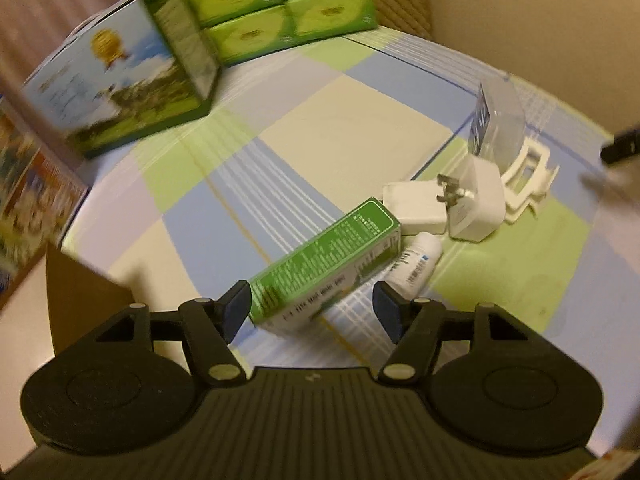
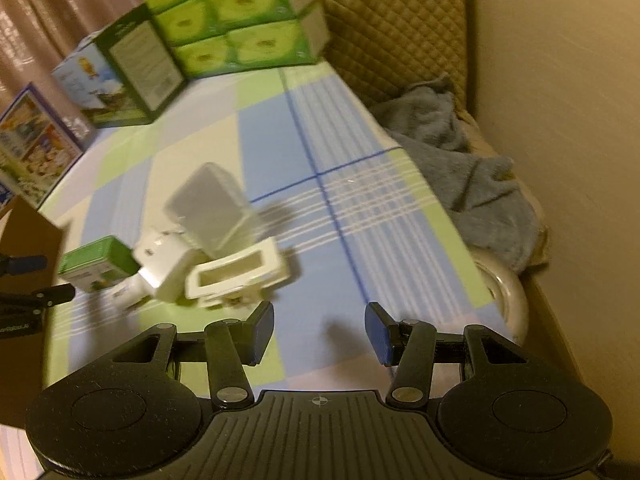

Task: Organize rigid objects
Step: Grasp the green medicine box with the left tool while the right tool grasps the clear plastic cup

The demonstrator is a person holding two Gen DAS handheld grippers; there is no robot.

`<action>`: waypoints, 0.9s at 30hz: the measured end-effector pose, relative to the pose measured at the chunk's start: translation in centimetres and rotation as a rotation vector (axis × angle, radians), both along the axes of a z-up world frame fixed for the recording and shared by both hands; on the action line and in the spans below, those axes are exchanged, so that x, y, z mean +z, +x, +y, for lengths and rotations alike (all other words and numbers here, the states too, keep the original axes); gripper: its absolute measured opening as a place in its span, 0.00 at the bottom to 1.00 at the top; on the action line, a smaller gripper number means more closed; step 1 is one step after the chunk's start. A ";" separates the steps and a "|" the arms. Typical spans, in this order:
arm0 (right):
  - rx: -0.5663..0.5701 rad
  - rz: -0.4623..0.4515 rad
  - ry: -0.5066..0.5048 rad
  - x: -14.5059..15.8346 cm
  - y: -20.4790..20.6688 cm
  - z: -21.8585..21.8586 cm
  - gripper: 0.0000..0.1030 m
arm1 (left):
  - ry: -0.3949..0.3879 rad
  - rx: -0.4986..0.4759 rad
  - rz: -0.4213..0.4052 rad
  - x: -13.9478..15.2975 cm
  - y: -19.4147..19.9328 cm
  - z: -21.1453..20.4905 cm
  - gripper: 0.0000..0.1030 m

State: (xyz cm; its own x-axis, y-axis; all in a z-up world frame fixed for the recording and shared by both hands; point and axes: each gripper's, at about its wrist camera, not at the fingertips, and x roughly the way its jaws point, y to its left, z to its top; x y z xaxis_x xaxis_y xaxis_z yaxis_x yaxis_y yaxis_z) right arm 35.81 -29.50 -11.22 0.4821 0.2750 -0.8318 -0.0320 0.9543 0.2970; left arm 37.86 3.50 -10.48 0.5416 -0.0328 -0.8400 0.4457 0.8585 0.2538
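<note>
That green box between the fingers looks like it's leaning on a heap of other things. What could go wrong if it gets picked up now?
The green box lies against a small white tube and a white plug adapter, so lifting it may roll or drag them. The left gripper is open with the box's near end between its fingers, slightly askew, so the box could twist as they close. The pile sits near the table's right edge, so a nudged piece might fall off.

**Colours on my table**

My tablecloth (image 1: 360,136) has big squares — blue, light green and cream — with thin white stripes. The little box (image 1: 324,264) is green and white. The plug (image 1: 476,204) is white. The stacked packs (image 2: 236,12) are bright green. My grippers' pads (image 2: 260,334) are dark blue — the towel (image 2: 476,184) is grey-blue.
</note>
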 end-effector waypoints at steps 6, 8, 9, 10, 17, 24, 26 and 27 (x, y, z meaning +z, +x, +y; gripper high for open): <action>-0.045 0.018 -0.001 -0.6 0.7 -1.2 0.46 | 0.051 -0.166 0.005 -1.6 1.5 0.1 0.66; -0.060 0.024 -0.006 -0.8 0.9 -1.5 0.46 | 0.070 -0.200 0.014 -2.2 2.0 0.1 0.66; -0.066 0.027 -0.008 -0.9 0.9 -1.6 0.46 | 0.086 -0.208 0.018 -2.5 2.2 0.2 0.66; -0.073 0.031 -0.010 -1.0 1.0 -1.7 0.46 | 0.096 -0.214 0.022 -2.7 2.4 0.2 0.65; -0.077 0.046 -0.012 -1.6 1.4 -1.6 0.46 | 0.047 -0.190 0.066 -2.5 2.1 1.1 0.34; -0.007 0.031 -0.002 -2.0 2.4 0.0 0.46 | -0.024 0.015 0.131 -1.7 0.3 1.5 0.27; 0.021 0.011 0.005 -1.9 2.7 0.5 0.46 | -0.042 0.097 0.142 -1.5 -0.2 1.7 0.26; 0.041 -0.007 0.016 -1.8 2.9 0.8 0.46 | -0.052 0.149 0.147 -1.4 -0.6 1.8 0.26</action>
